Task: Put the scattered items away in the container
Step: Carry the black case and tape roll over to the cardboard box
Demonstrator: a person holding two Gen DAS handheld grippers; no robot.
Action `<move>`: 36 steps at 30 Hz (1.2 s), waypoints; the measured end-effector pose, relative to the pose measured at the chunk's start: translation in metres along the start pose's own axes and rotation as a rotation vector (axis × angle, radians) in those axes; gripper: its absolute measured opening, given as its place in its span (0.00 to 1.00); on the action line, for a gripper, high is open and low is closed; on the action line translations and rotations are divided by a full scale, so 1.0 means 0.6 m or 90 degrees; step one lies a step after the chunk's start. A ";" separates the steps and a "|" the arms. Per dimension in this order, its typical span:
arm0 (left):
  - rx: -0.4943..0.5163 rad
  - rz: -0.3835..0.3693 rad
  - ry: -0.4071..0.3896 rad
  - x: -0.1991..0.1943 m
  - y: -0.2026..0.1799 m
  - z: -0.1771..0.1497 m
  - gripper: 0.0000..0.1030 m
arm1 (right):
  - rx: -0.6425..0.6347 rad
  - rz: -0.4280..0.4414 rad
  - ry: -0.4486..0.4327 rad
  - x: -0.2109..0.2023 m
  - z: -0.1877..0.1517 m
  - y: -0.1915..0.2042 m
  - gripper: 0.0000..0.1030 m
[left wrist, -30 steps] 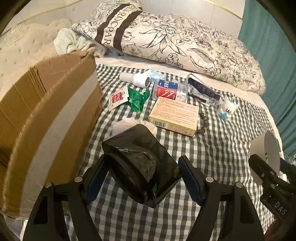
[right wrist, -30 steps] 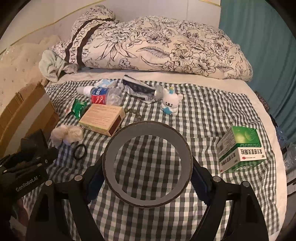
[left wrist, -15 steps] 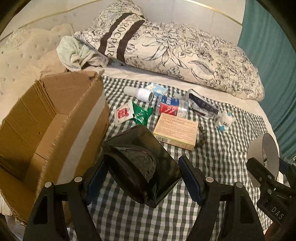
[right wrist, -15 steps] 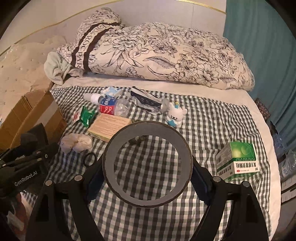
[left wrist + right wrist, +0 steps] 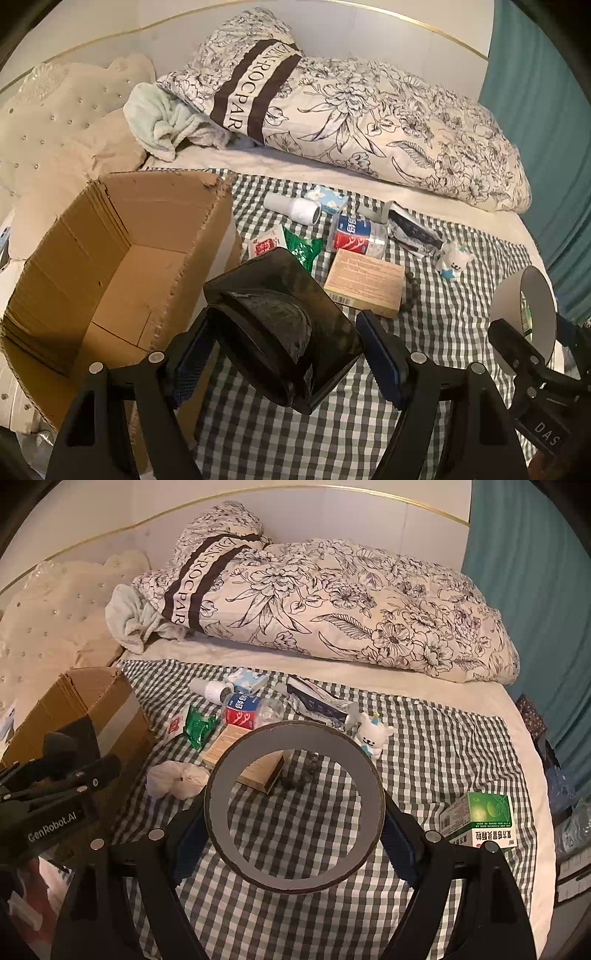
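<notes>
My left gripper is shut on a glossy black case and holds it above the checked bedspread, just right of the open cardboard box. Between the pads of my right gripper, which is shut, stands a grey tape ring, also off the bed. Behind them lie a white bottle, a water bottle, a green packet, a tan box, a bear toy and a foil pouch. A green medicine box lies at the right and a white wad near the cardboard box.
A floral duvet and a mint towel fill the back of the bed. A padded headboard is at the left and a teal curtain at the right. Dark beads lie beside the tan box.
Both grippers have risen with the case and the tape ring still held. The inside of the cardboard box has come into the left wrist view.
</notes>
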State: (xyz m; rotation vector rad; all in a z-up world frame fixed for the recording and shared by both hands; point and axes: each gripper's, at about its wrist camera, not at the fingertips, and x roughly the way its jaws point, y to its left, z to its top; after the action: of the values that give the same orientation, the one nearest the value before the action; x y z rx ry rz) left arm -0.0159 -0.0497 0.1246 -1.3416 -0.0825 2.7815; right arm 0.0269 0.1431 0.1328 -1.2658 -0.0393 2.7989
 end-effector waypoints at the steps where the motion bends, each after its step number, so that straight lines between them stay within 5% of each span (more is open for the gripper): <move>1: -0.002 0.000 -0.002 -0.003 0.003 0.001 0.76 | -0.001 -0.001 -0.001 -0.002 0.003 0.002 0.79; 36: -0.125 0.068 -0.006 -0.039 0.288 0.029 0.76 | -0.137 0.107 -0.028 -0.021 0.063 0.269 0.80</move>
State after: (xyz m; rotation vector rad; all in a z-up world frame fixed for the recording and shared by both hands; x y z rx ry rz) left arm -0.0189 -0.2238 0.1412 -1.4123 -0.3019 2.9347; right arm -0.0017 -0.0187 0.1587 -1.3059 -0.2549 3.0356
